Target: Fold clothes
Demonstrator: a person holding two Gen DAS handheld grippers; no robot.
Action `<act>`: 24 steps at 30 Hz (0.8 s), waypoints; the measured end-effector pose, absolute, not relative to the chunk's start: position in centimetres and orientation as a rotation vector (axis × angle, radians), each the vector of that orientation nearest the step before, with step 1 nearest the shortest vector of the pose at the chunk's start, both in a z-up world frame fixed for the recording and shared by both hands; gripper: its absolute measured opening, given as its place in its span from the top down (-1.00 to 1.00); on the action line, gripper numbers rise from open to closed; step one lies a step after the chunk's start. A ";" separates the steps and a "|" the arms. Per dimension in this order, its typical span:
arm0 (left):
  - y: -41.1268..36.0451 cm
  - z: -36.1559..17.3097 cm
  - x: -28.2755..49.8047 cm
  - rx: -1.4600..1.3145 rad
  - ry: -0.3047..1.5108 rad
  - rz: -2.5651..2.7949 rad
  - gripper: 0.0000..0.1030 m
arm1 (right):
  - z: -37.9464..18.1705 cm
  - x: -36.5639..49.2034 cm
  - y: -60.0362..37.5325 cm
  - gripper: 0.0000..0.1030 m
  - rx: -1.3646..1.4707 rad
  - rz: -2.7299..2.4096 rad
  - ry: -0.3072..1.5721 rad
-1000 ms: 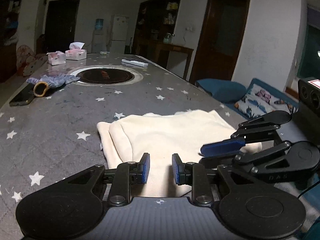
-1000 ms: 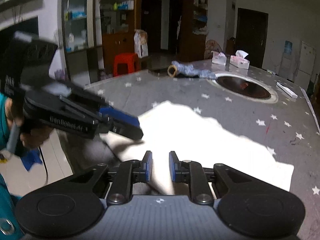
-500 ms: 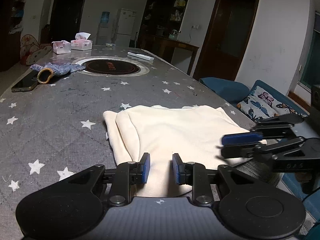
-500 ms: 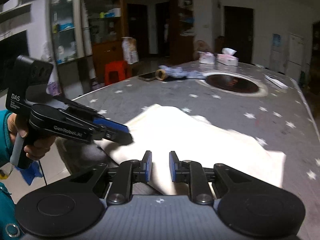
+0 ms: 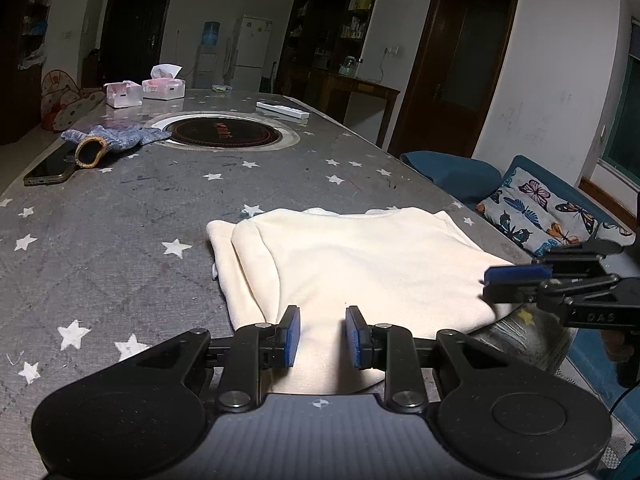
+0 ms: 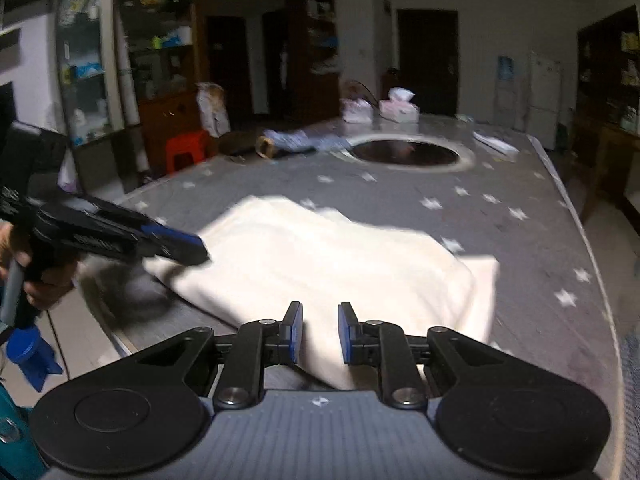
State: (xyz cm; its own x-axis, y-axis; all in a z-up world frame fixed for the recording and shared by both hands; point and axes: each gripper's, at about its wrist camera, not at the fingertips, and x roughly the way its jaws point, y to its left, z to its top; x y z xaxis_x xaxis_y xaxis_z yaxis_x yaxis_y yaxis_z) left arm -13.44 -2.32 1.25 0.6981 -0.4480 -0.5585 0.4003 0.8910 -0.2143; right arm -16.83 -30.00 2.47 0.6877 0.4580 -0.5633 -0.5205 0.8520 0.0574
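While slightly parted, left tongs (image 5: 322,337) downtilted.

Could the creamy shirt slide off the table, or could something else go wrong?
It might. The cream garment lies at the table edge, part hanging over, so a tug could drag it off. The left gripper and right gripper both have small gaps and pinch nothing, so a grab might catch only one layer and undo the fold.

Left half of the grey star-print tablecloth (image 5: 120,248) is open. Cream folded garment (image 5: 360,264) fills the near right. Far end blocked: black phone (image 5: 50,168), blue knit glove (image 5: 116,140), round black inset hob (image 5: 222,134), pink tissue boxes (image 5: 144,90).
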 end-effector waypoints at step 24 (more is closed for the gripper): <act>-2.8 1.6 -13.3 -0.037 0.654 -0.471 0.46 | 2.7 -12.4 -33.0 0.67 -0.055 0.460 0.596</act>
